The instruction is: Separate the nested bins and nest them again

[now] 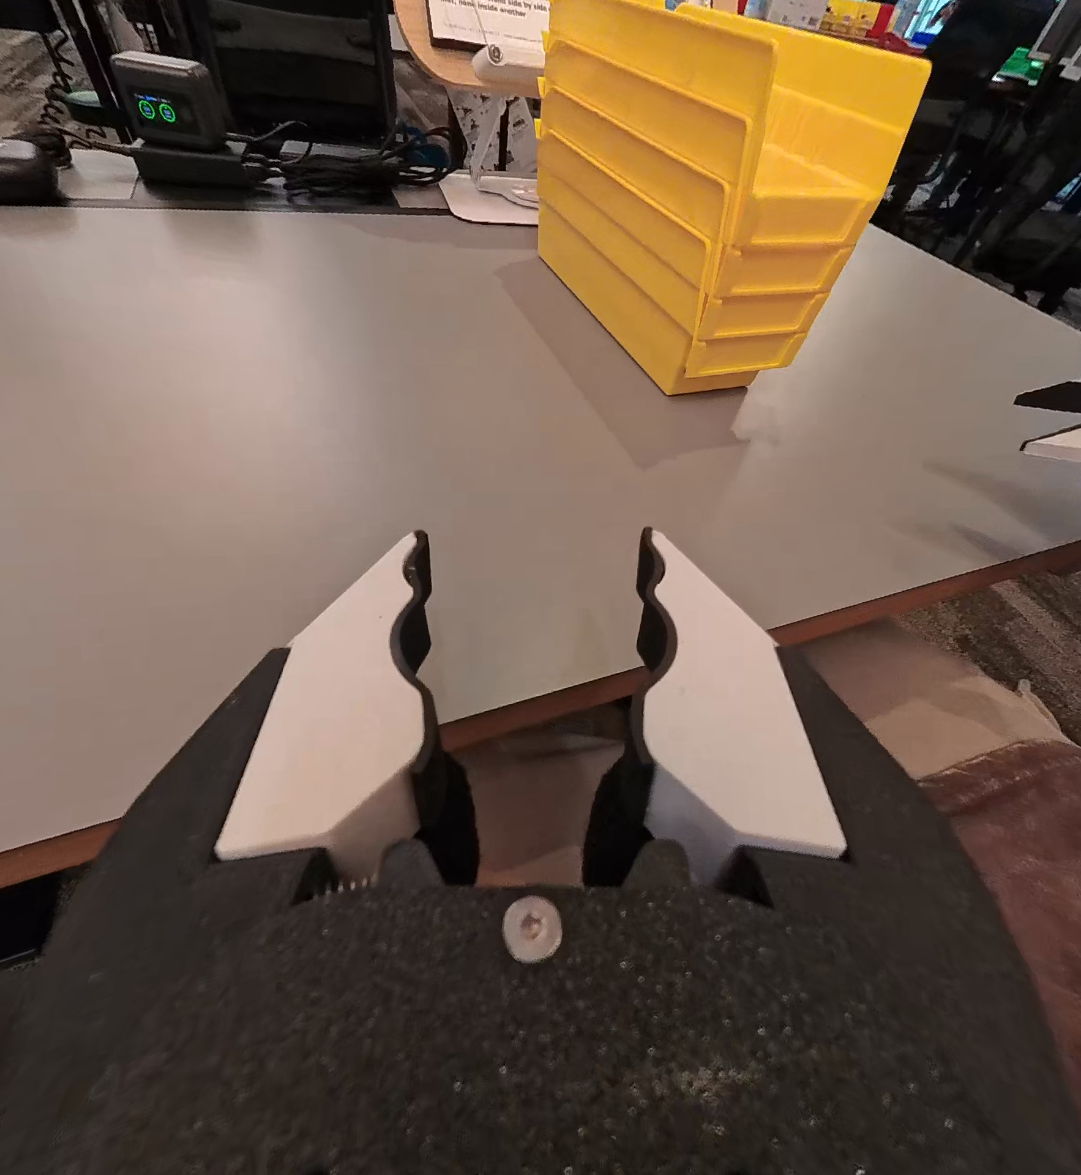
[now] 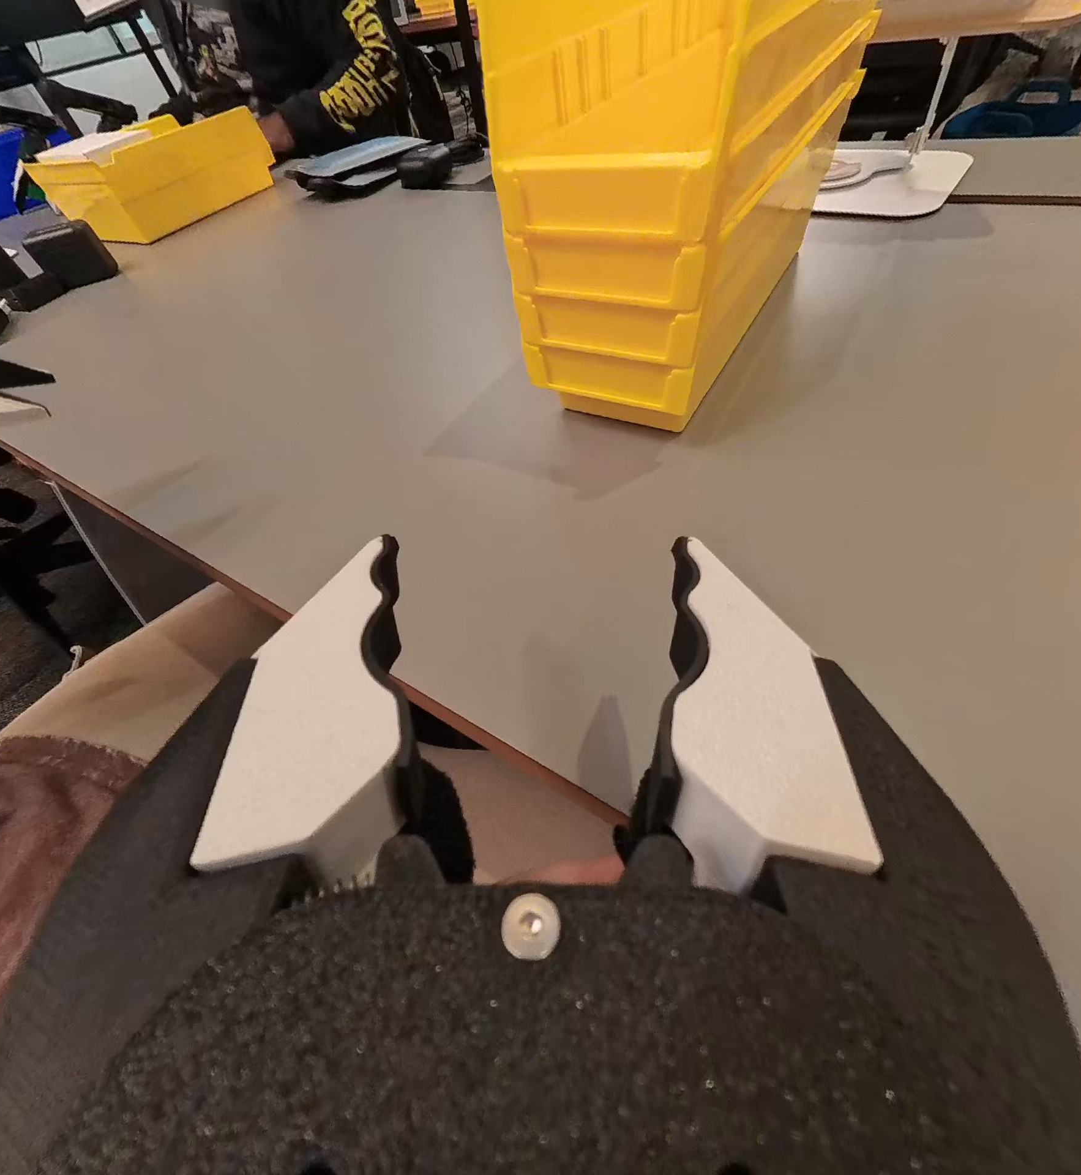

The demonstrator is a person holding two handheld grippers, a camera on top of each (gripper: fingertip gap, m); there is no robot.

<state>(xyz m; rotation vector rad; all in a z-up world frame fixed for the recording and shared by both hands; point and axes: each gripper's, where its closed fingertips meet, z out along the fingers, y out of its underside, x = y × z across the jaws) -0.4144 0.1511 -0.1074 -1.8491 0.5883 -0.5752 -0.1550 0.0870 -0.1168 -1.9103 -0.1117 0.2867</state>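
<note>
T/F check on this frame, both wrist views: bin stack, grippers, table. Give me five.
1. The yellow bins are still nested in one stack. True.
2. The left gripper is shut on a bin. False: its jaws stand apart and hold nothing, short of the stack.
3. The right gripper is open and empty. True.
4. The stack lies tipped on its side. False: it stands upright on the grey table.
5. A separate yellow bin sits farther off on the table, apart from the stack. True.
</note>
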